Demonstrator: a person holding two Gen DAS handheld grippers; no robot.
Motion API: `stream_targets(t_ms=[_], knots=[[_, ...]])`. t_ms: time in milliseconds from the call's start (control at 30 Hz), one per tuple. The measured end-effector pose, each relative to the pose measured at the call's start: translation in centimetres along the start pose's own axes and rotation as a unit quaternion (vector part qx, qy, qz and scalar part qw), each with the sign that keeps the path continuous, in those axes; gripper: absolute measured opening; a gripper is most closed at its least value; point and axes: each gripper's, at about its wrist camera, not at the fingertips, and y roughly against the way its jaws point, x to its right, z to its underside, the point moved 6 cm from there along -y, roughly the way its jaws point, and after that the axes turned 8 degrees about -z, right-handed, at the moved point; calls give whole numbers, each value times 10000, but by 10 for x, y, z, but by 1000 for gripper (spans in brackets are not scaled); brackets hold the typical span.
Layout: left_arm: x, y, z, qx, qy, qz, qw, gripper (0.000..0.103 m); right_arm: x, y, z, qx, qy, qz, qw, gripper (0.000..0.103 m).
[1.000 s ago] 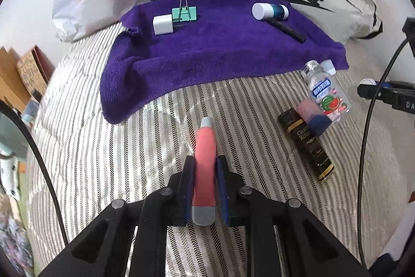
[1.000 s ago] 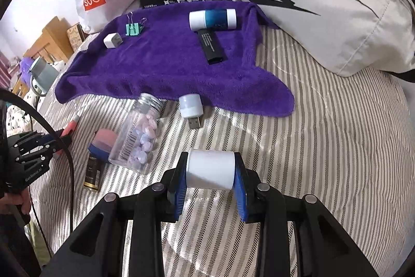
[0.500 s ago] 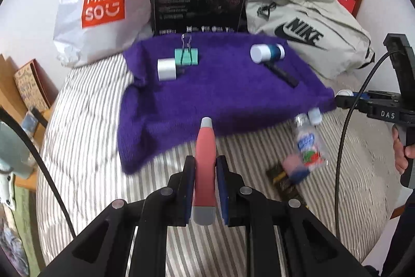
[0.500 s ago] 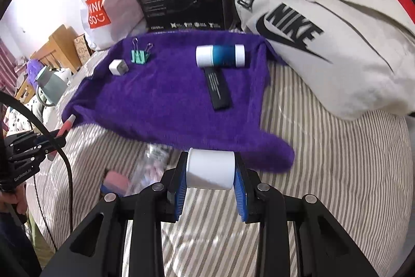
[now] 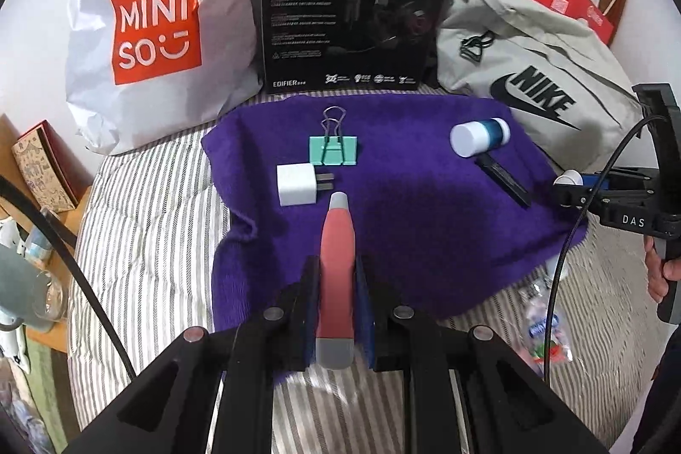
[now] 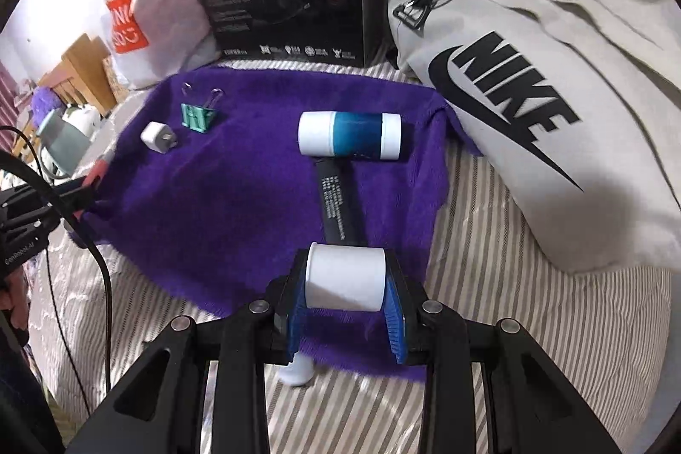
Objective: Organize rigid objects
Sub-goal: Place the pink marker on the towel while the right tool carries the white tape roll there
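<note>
My left gripper (image 5: 335,286) is shut on a red utility knife (image 5: 337,266) with grey ends, held over the near edge of the purple towel (image 5: 417,224). On the towel lie a white charger (image 5: 296,184), a teal binder clip (image 5: 333,149), a blue-and-white cylinder (image 5: 480,138) and a black stick (image 5: 502,179). My right gripper (image 6: 345,298) is shut on a white cylinder (image 6: 345,281) above the towel's near edge (image 6: 238,207), just before the black stick (image 6: 339,205) and the blue-and-white cylinder (image 6: 350,135).
A white Miniso bag (image 5: 149,24), a black box (image 5: 349,11) and a grey Nike bag (image 5: 532,71) stand behind the towel. A clear candy bottle (image 5: 542,330) lies on the striped bed at the right. A small white object (image 6: 298,369) lies under my right gripper.
Both grippers have risen and moved forward over the towel with their loads. The bottle and small items on the bed have dropped back toward the frame edges.
</note>
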Motion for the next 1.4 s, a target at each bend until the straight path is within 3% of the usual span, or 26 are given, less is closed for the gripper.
stream_targets(t_ms=[433,967,1067,1133,1200,1400], knots=[[-4,-41,-2,-273,-12,28,9996,16,-11,-41,19,-662,146,-81,9977,32],[-2,-62,1,-411,-122,-213,9989,17,-12,-44,16,-716,430,34,9965,33],[-1,-60,1,-413,-59,-110,9991,27,-13,-44,15,-752,492,20,9960,33],[2,-59,2,-446,-69,-36,9990,44,-13,-44,15,-767,485,-35,9959,35],[7,-57,3,-476,-122,-14,9988,53,-12,-43,16,-794,431,-125,9958,42],[2,-34,2,-447,69,-260,9986,54,-10,-23,18,-656,227,-132,9975,52]])
